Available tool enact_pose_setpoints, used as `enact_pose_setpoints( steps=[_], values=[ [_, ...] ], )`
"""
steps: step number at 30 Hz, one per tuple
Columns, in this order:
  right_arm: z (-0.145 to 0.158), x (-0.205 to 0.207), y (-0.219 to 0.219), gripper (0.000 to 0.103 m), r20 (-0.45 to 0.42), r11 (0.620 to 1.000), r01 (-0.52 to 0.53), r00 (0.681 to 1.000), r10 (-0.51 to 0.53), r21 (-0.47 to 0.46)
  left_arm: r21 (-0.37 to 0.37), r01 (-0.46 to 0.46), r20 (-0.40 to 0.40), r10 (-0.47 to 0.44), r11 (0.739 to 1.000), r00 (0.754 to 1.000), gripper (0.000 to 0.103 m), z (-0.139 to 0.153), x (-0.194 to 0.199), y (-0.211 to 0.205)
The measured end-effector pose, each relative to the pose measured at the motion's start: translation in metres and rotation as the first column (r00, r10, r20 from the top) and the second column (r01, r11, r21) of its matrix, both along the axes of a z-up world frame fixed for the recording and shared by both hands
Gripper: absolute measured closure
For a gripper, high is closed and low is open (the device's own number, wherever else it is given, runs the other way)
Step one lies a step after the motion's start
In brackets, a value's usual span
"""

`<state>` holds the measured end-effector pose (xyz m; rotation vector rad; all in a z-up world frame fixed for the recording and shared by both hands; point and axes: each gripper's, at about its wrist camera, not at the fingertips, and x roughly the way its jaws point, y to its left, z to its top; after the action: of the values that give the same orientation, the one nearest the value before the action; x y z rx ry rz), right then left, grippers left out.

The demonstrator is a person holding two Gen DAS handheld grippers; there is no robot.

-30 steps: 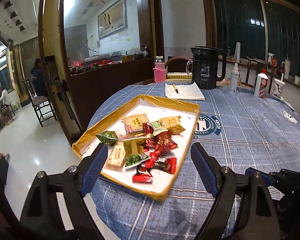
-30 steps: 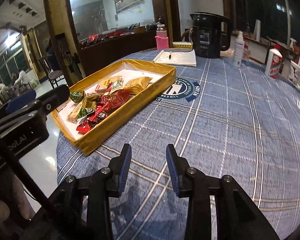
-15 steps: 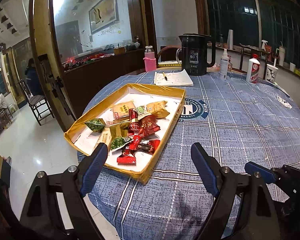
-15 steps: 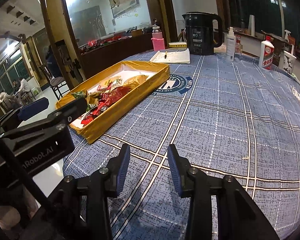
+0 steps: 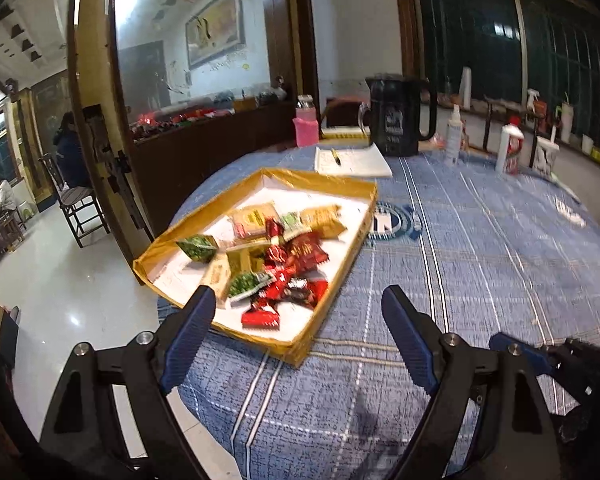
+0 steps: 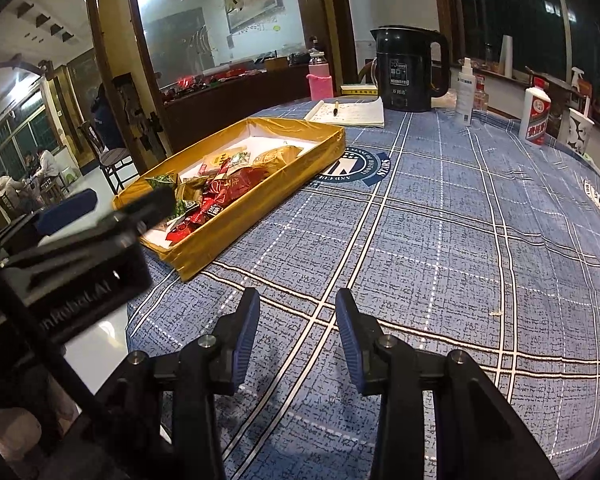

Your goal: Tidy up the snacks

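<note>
A gold-rimmed tray with a white floor sits near the table's left edge. Loose in it lie red snack packets, green ones and tan ones. My left gripper hovers just short of the tray's near corner, jaws wide open and empty. The right gripper hangs over bare blue cloth to the right of the tray, its jaws partly open with nothing between them. The red packets show in this view too. Each gripper's body shows at the edge of the other's view.
At the back of the checked blue tablecloth stand a black kettle, an open notebook with a pen, a pink bottle, a spray bottle, a white bottle and a paper cup. The table's edge drops to the floor on the left.
Both views have pulled back slightly, so the tray looks a little farther away. The left view is now a bit blurred. Nothing was picked up or released.
</note>
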<state>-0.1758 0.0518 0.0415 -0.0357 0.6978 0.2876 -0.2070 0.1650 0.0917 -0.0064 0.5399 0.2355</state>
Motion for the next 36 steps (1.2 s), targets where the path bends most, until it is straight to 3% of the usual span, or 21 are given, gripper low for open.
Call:
enact_pose_setpoints(
  steps=[5,8,13,21,28,36],
  values=[
    [-0.001,0.0,0.005,0.064,0.008,1.0,-0.01,1.0,0.01,-0.011,0.028,-0.074,0.211,0.067,0.997,0.975,0.015,0.022,-0.031,0.003],
    [-0.003,-0.001,0.01,0.064,0.01,1.0,-0.023,1.0,0.023,-0.017,0.016,-0.05,0.254,0.044,0.999,0.966,0.013,0.023,-0.039,0.007],
    [-0.005,-0.003,0.018,0.064,0.017,0.998,-0.053,0.998,0.054,-0.032,-0.066,-0.015,0.124,0.023,0.998,0.992,0.013,0.007,-0.019,0.022],
    [-0.012,-0.003,0.029,0.064,0.0,0.994,-0.088,0.996,0.088,-0.057,-0.054,-0.115,0.121,0.121,0.992,0.985,0.013,-0.001,-0.016,0.032],
    [-0.016,-0.002,0.036,0.063,-0.01,0.992,-0.105,0.994,0.105,-0.067,-0.051,-0.125,0.044,0.127,0.991,0.991,0.013,-0.012,-0.004,0.035],
    [-0.018,-0.002,0.038,0.063,-0.021,0.992,-0.106,0.994,0.105,-0.066,-0.101,-0.119,-0.005,0.12,0.988,0.993,0.013,-0.019,0.002,0.043]
  ],
)
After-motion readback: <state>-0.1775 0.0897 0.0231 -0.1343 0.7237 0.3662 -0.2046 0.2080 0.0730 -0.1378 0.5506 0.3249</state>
